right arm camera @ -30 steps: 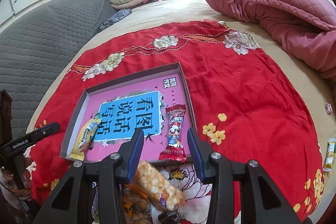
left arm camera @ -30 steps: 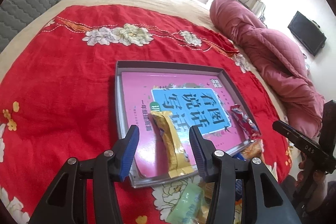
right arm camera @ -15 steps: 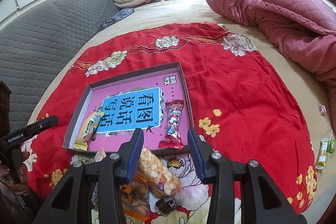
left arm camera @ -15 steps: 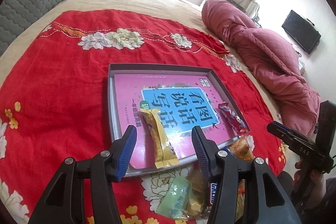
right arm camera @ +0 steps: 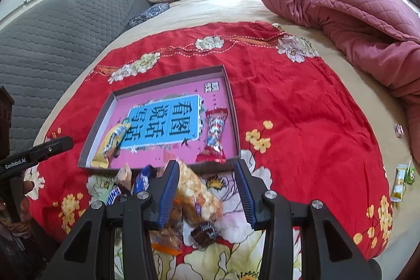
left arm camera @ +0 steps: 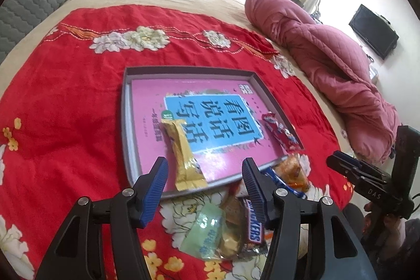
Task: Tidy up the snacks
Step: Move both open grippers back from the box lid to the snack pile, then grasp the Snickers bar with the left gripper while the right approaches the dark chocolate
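Left tool (left arm camera: 204, 173) just been opening, empty above yellow snack (left arm camera: 183, 151) in tray (left arm camera: 126, 122), right tool (right arm camera: 207, 179) open, holding nothing, over snack pile (right arm camera: 194, 198)

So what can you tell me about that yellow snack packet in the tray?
The yellow snack packet is a long, glossy foil-like wrapper with crimped ends, sealed and lying flat. It rests lengthwise in the near left part of the grey tray, on the pink book cover, its near end by the tray's rim. Nothing grips it.

Left tool (left arm camera: 204, 175) just opening, right tool (right arm camera: 207, 180) seemingly empty
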### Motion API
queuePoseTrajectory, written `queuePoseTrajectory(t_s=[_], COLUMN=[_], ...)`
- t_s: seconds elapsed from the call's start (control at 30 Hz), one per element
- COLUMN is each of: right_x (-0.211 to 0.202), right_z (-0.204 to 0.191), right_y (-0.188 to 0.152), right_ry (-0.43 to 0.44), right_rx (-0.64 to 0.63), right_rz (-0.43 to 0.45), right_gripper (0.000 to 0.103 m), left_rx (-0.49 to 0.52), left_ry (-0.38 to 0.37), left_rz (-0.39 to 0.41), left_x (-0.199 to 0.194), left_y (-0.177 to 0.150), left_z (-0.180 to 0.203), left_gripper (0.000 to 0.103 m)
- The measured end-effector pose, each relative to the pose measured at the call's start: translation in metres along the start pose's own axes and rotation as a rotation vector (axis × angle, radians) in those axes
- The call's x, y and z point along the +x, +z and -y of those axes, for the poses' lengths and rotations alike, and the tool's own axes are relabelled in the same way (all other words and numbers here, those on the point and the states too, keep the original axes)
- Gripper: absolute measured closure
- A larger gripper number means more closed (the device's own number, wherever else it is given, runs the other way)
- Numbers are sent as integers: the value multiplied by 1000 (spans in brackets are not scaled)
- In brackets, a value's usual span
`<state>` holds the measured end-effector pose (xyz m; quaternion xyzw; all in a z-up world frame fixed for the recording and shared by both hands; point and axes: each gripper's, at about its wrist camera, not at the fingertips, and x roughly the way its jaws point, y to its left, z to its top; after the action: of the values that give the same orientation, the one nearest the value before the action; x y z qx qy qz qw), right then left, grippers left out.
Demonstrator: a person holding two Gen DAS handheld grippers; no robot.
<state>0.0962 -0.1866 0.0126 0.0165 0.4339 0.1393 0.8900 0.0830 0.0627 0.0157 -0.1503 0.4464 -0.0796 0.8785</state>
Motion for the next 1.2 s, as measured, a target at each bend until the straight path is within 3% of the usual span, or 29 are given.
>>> queuePoseTrajectory(t_s=[1.2], right_x=[6], right_z=[-4], right_y=[-48], right_ry=[18], right_rx=[-59], right_rz=[-117], right_gripper=[59], left_rx=[63], left_ry=[-15], left_rz=[-127], left_x=[17], left_y=[-42], left_z=[44], left_gripper=[43])
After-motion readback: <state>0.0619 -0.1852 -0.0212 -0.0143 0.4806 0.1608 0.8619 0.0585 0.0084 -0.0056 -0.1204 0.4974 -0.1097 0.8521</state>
